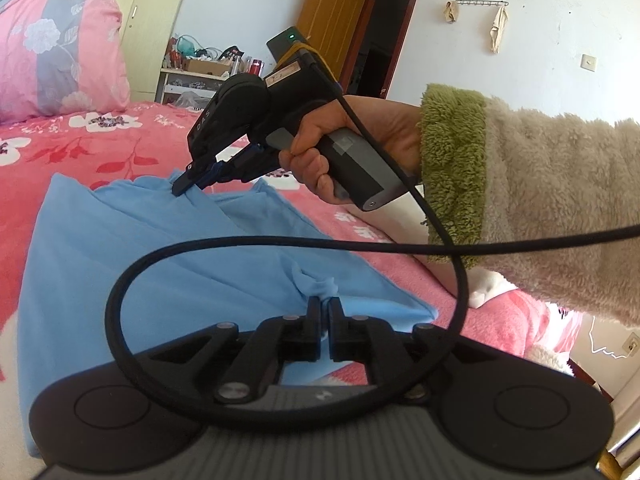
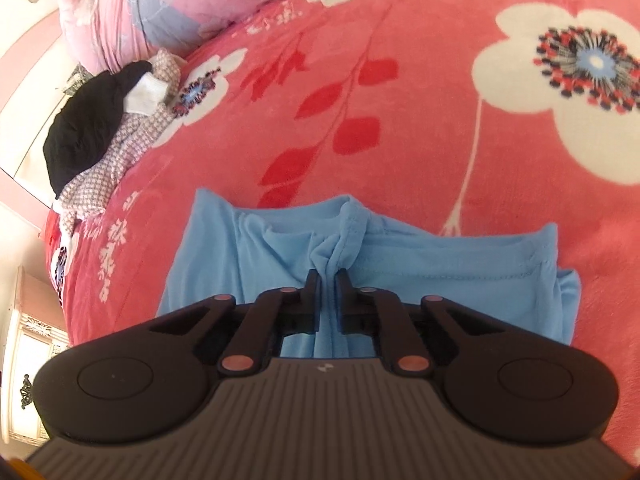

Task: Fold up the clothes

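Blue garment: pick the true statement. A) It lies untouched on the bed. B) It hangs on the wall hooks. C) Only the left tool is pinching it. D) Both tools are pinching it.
D: the left tool and the right tool are each shut on a bunched bit of the blue garment.

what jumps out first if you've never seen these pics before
A light blue garment spread on a loud pink floral blanket, pinched at two spots by the left gripper and the right gripper. A fuzzy beige sleeve fills the left view's right side.
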Demonstrator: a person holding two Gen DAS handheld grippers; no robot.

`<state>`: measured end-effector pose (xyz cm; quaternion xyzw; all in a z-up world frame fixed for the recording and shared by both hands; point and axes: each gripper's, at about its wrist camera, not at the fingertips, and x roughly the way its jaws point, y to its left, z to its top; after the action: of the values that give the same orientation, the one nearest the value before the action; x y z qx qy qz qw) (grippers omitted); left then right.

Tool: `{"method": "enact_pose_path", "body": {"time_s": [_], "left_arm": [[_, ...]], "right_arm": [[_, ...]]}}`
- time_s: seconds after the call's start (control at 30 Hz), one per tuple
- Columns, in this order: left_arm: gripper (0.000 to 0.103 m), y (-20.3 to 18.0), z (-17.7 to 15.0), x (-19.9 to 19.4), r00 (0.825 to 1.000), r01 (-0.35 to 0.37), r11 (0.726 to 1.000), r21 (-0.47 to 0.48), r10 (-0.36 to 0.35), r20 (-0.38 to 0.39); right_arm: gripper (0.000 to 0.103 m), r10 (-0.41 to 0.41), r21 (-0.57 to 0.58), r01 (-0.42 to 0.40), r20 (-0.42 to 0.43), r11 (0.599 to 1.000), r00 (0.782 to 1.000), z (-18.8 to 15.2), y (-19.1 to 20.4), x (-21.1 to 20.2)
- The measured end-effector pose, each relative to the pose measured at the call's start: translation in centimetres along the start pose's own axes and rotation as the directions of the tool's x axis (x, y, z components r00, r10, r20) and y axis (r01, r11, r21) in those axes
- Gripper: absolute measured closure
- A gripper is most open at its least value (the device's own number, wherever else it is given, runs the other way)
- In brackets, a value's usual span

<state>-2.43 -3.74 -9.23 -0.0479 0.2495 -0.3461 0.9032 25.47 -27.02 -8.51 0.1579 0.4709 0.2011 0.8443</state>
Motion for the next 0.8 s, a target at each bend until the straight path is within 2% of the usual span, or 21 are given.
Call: {"method": "enact_pose_path", "body": {"time_s": [0.27,0.53,0.8], "left_arm": [[0.099,-0.4,1.1,-1.1,0.999,0.044,0.998,0.037,-0.044,0.025],[0.099,-0.2,1.5,-0.7,0.996,0.093,0.993,0.070,-0.094,0.003],[0.099,0.5,1.9,0.0,0.992,0.122,0.989,0.080,-0.120,-0.027]], "right_arm": [[0.099,-0.023,-0.006,0.024,0.072,1.000,0.997,0.4,-1.0,-3.5],[0.099,-0.064,0.023,0.062,0.118,0.998,0.991,0.0,-3.8,-6.5],[0.100,-0.073,0.062,0.065,0.132,0.996,0.989,-1.0,-6.3,-7.4]]}}
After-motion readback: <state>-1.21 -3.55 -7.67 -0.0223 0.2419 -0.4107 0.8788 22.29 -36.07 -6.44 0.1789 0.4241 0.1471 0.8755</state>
